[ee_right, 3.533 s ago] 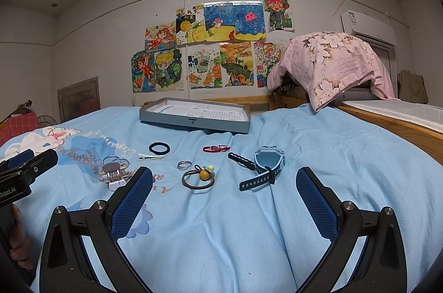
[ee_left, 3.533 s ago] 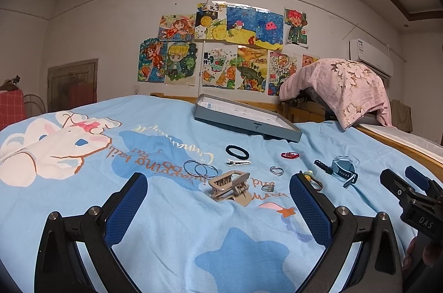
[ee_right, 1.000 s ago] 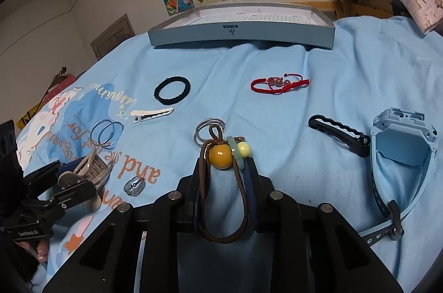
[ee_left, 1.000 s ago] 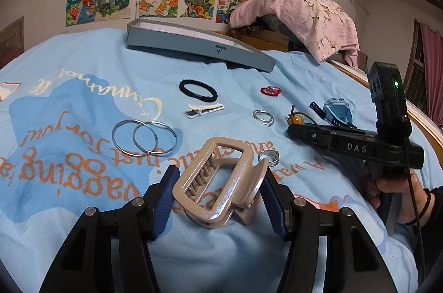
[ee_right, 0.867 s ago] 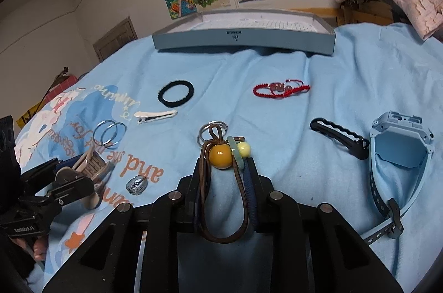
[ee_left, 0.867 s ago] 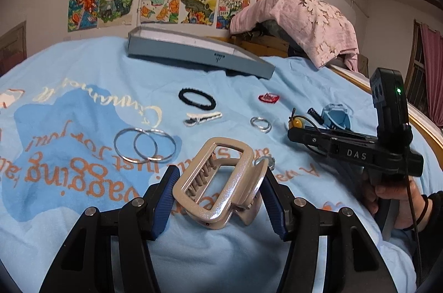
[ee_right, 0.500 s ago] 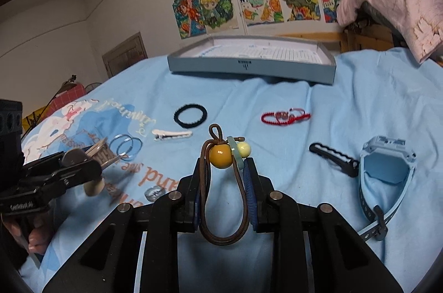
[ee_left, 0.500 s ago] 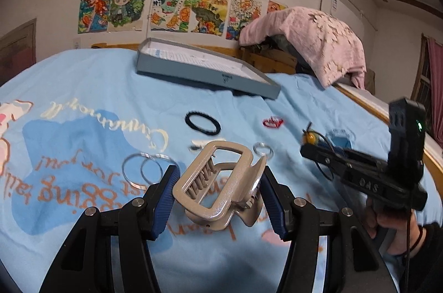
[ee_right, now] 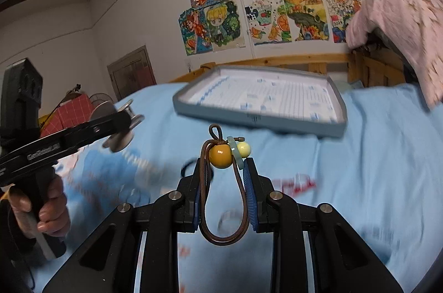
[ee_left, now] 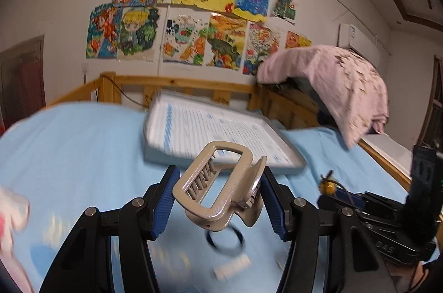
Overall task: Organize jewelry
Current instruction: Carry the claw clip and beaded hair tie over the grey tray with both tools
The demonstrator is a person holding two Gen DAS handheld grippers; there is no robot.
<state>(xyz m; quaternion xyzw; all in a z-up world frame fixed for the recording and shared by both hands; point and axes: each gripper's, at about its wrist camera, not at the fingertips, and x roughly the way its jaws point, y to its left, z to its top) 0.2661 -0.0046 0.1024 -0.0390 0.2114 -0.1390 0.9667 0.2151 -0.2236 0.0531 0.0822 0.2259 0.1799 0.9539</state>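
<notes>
My left gripper (ee_left: 218, 179) is shut on a beige claw hair clip (ee_left: 218, 190), held up above the blue bedspread. My right gripper (ee_right: 223, 165) is shut on a brown hair tie with an amber bead (ee_right: 220, 153) and a pale yellow bead; its loop hangs between the pads. A grey tray (ee_left: 290, 167) lined with printed paper lies ahead of both, at the far end of the bed (ee_right: 257, 117). In the left wrist view the right gripper (ee_left: 332, 187) shows at the right with the bead at its tip. In the right wrist view the left gripper (ee_right: 124, 121) shows at the left, carrying the clip.
A black hair band (ee_left: 225, 239) and a white clip (ee_left: 232, 266) lie blurred on the bedspread below the left gripper. A red bracelet (ee_right: 297, 182) lies blurred right of the right gripper. A wooden bed rail (ee_left: 133, 84) and a pink blanket heap (ee_left: 340, 82) stand behind the tray.
Both grippers have lifted off the bedspread with their items and moved toward the tray, which now looks much nearer. The items left on the bed have dropped low in view.
</notes>
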